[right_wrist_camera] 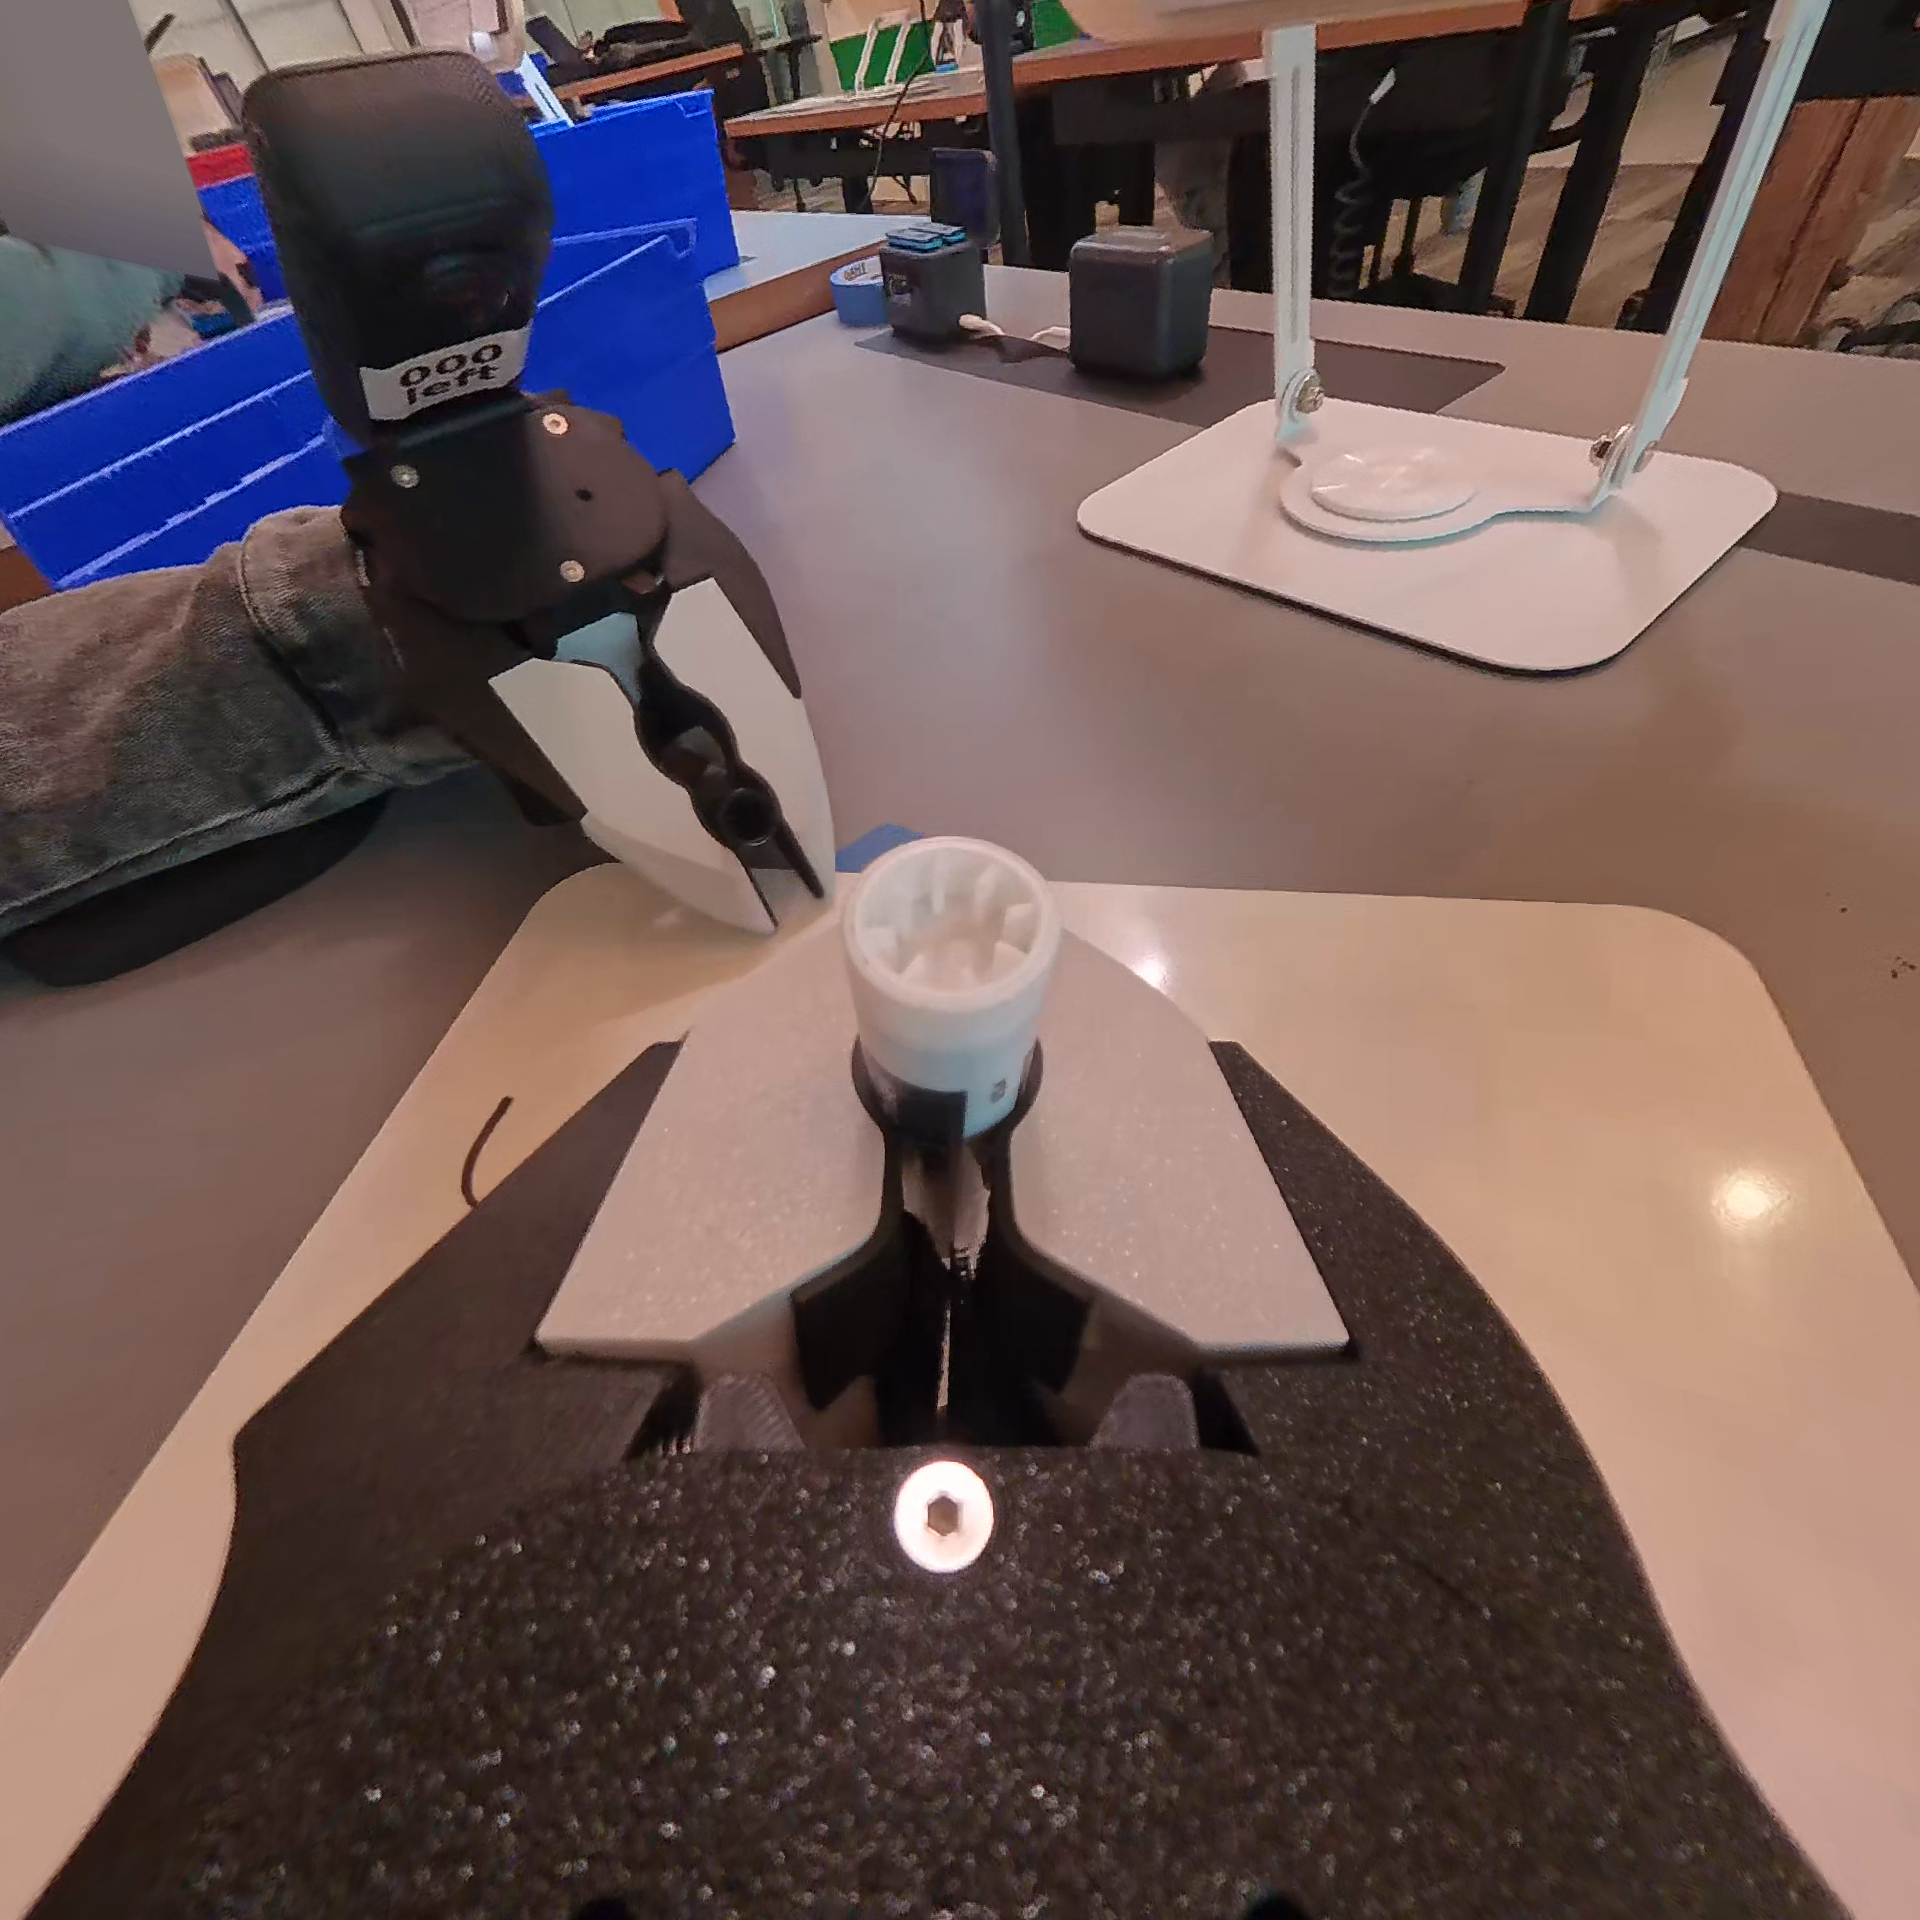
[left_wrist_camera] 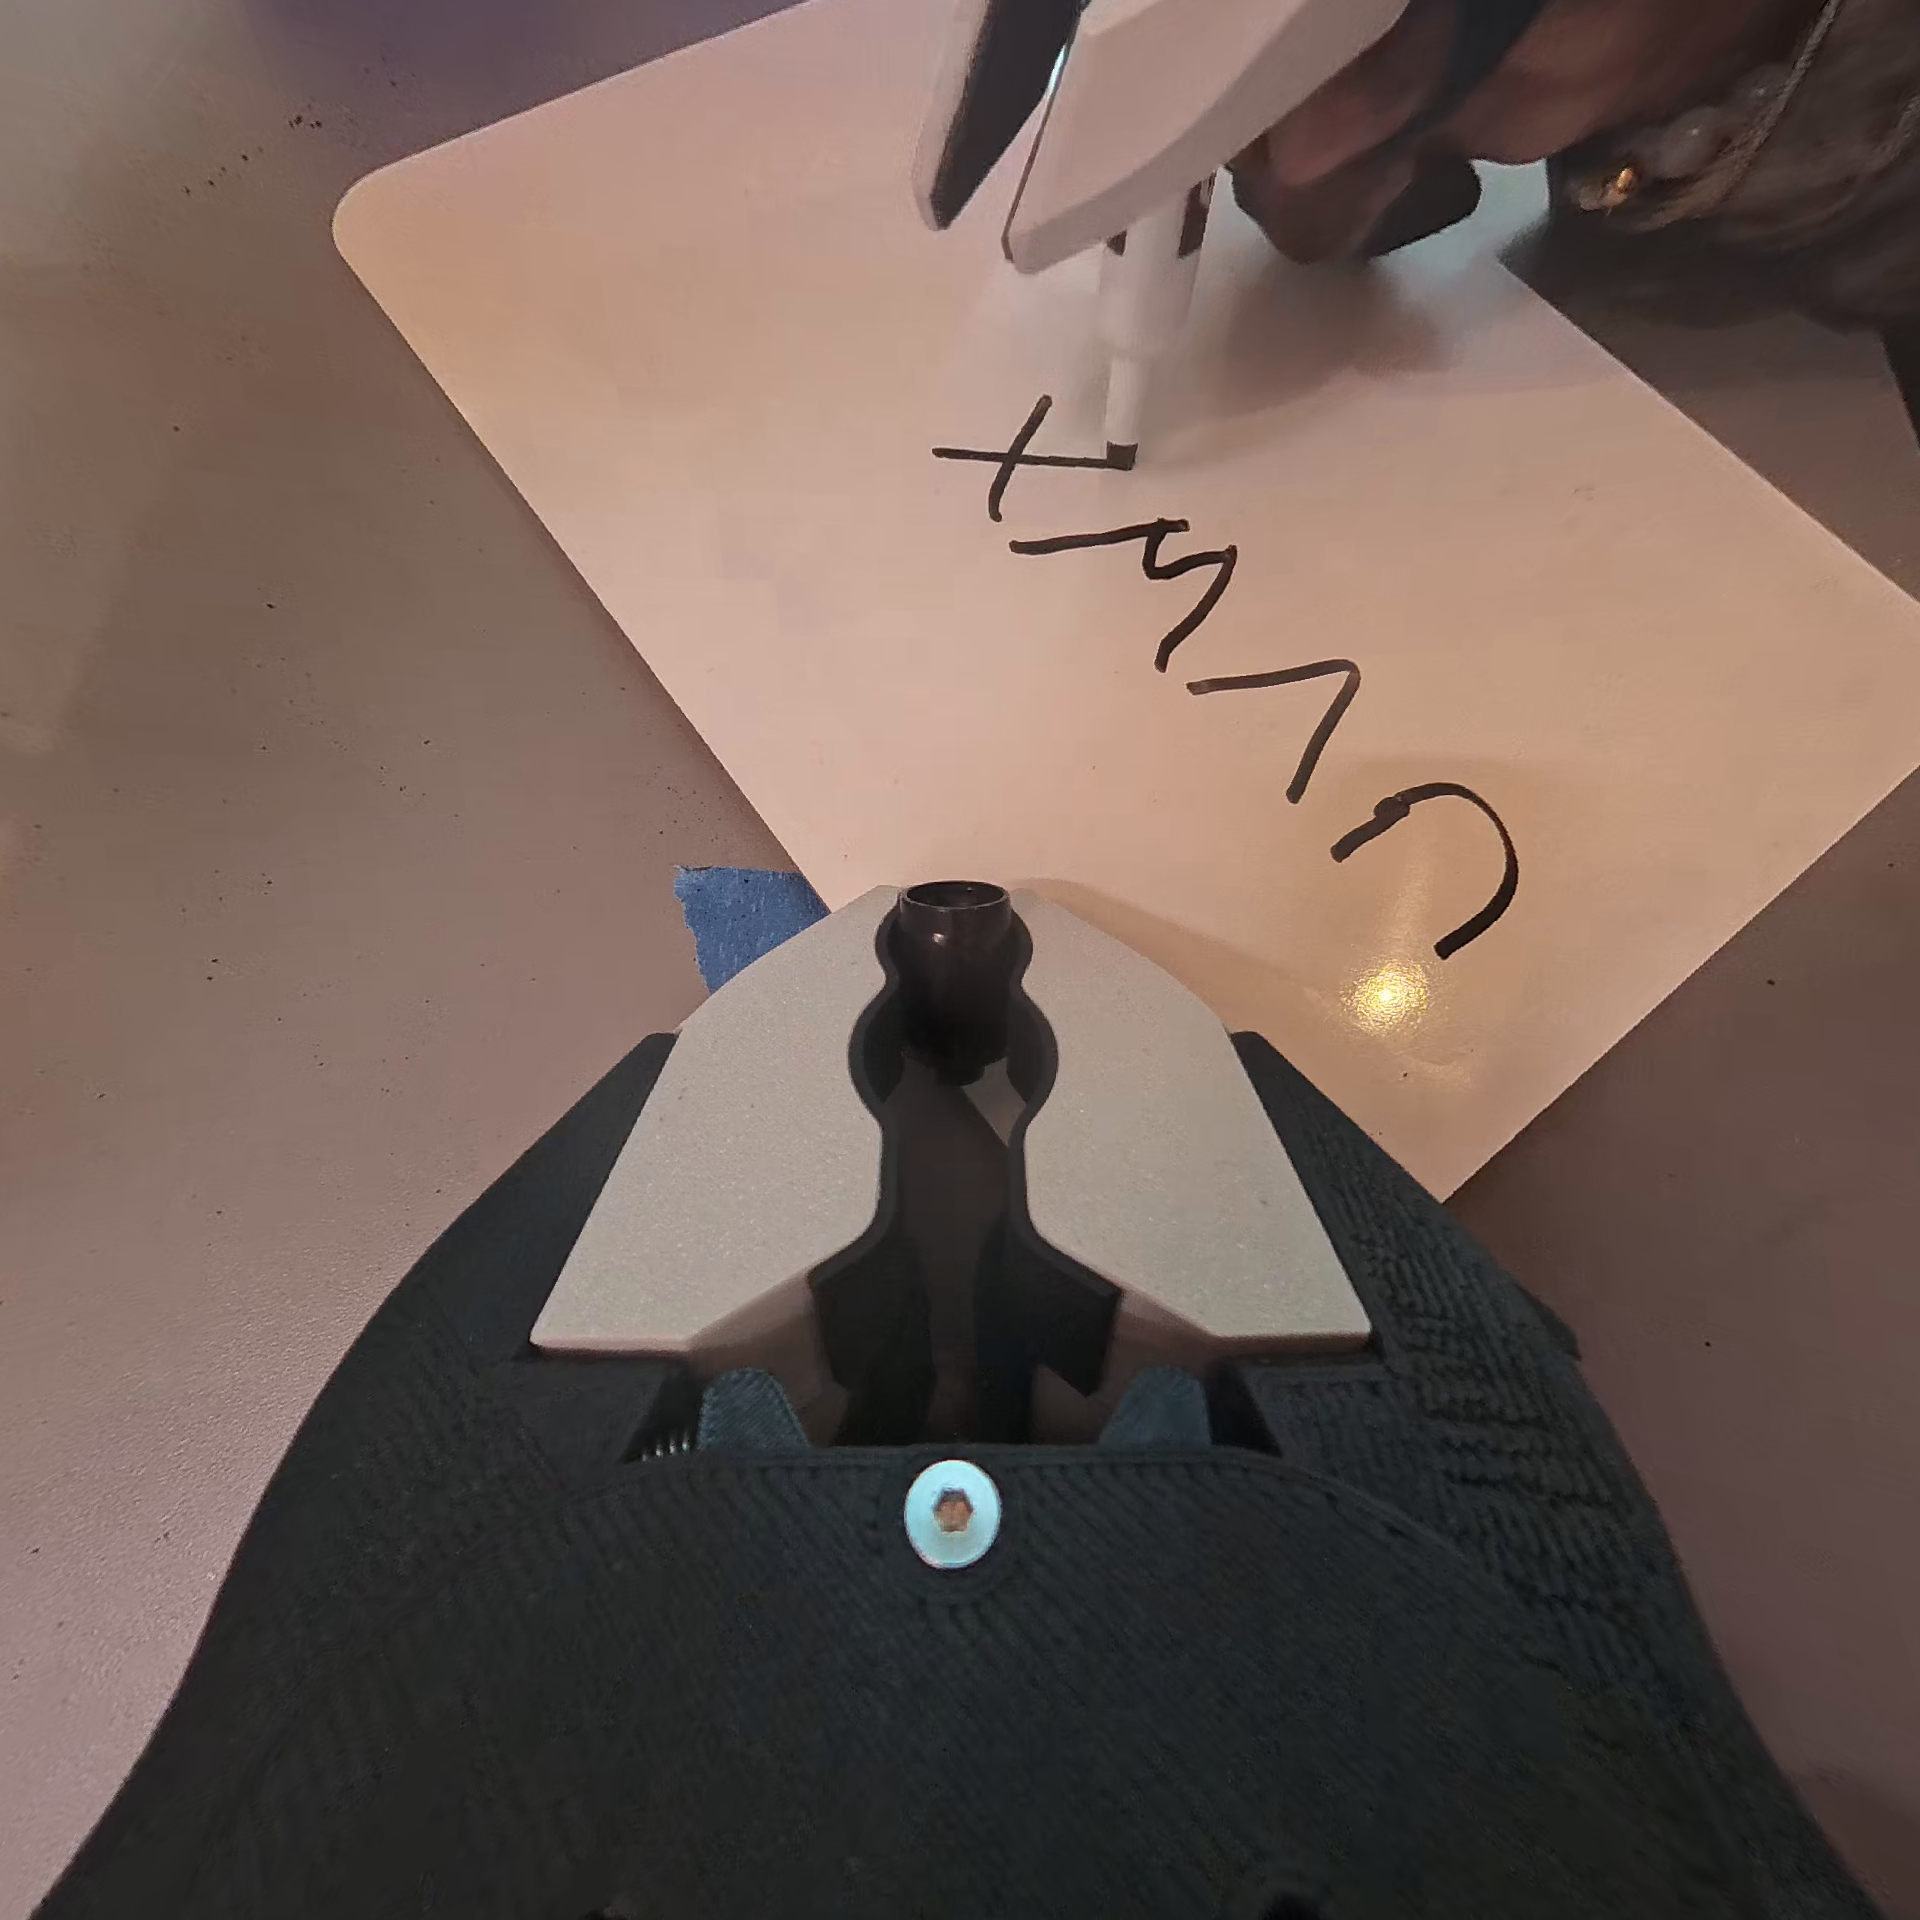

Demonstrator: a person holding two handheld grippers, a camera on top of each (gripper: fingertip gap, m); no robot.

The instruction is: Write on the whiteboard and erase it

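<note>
Whiteboard lies flat on the brown tabletop, turned at an angle, one corner by a scrap of blue tape. It looks thin, stiff, glossy and probably slippery, so I'd pin it down, not lift it. White marker is light and rigid; the right gripper clamps its barrel, black tip touching the board at the end of a run of black strokes. The left gripper is clenched on a small black marker cap, resting at the board's near edge.
</note>
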